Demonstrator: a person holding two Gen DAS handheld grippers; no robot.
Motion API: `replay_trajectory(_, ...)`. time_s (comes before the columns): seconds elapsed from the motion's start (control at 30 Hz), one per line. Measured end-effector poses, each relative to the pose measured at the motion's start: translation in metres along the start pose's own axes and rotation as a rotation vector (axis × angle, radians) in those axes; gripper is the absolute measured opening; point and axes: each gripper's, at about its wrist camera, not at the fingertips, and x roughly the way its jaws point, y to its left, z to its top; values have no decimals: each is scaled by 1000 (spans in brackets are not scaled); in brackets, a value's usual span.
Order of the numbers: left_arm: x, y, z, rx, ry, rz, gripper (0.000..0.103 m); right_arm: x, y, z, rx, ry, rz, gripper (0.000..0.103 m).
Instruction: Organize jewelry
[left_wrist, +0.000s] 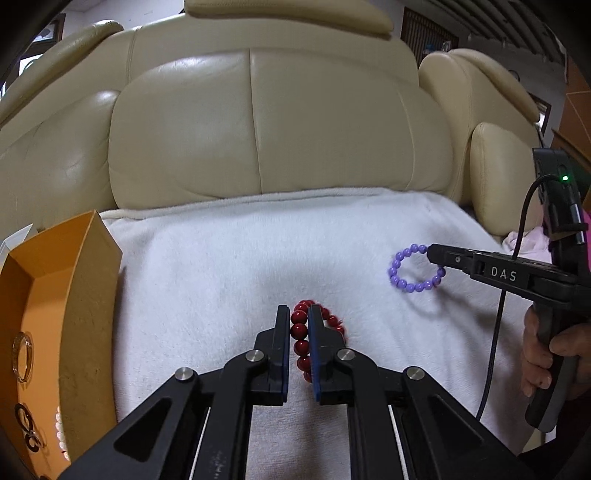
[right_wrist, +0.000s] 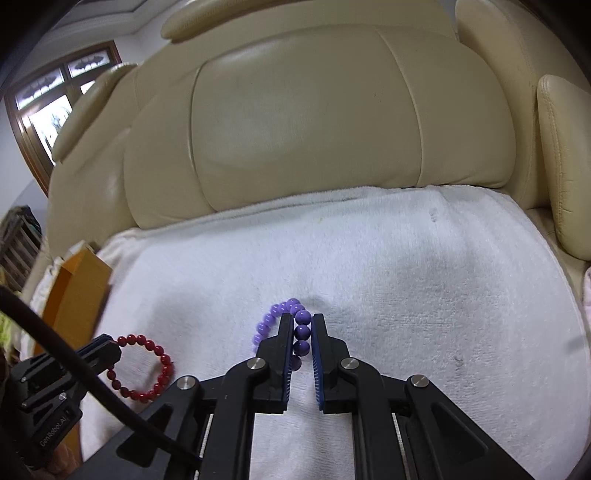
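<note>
**Grippers clamped on two bead bracelets over the white towel**

Left gripper (left_wrist: 299, 317): jaws nearly closed, a narrow gap between the blue pads, with a run of beads of the red bracelet (left_wrist: 300, 330) pinched between them. The rest of the loop shows to the right of the right finger. In the right wrist view the same red bracelet (right_wrist: 147, 367) hangs as an open ring from the left gripper's tip (right_wrist: 110, 349), near the left edge of the towel (right_wrist: 406, 277). Whether its lower beads touch the cloth, I cannot tell.

Right gripper (right_wrist: 301, 319): jaws likewise drawn in to bead width, gripping the purple bracelet (right_wrist: 302, 332) with three beads stacked between the pads; the remaining beads curve off to the left of the left finger. From the left wrist view the purple bracelet (left_wrist: 413, 269) forms a full ring held at the right gripper's tip (left_wrist: 434, 253), toward the right side of the towel (left_wrist: 229, 258), its shadow on the cloth below it.

Orange box (left_wrist: 70, 295): sits at the towel's left edge, open top. Inside, a clear amber bangle (left_wrist: 23, 356), dark linked rings (left_wrist: 27, 428) and some pale beads (left_wrist: 61, 432) partly hidden by the wall.

Towel lies over the seat of a cream leather sofa (left_wrist: 258, 122).
</note>
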Motion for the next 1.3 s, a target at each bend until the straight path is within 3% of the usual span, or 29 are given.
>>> replay_trajectory(0.43, -25, -2, 0, 3, -57, -28, 10, -18, 11, 5, 31, -41, 112, 11)
replay_trajectory(1.0, -46, -1, 0, 8, -89, 27, 10, -23, 43, 0, -32, -46, 133, 11)
replay_trajectory(1.17, -38, 2, -3, -5, -54, 37, 10, -17, 53, -5, -54, -21, 135, 11)
replay_trajectory(1.3, -14, 10, -9, -32, 35, 71, 10, -4, 53, -11, -60, 27, 103, 11)
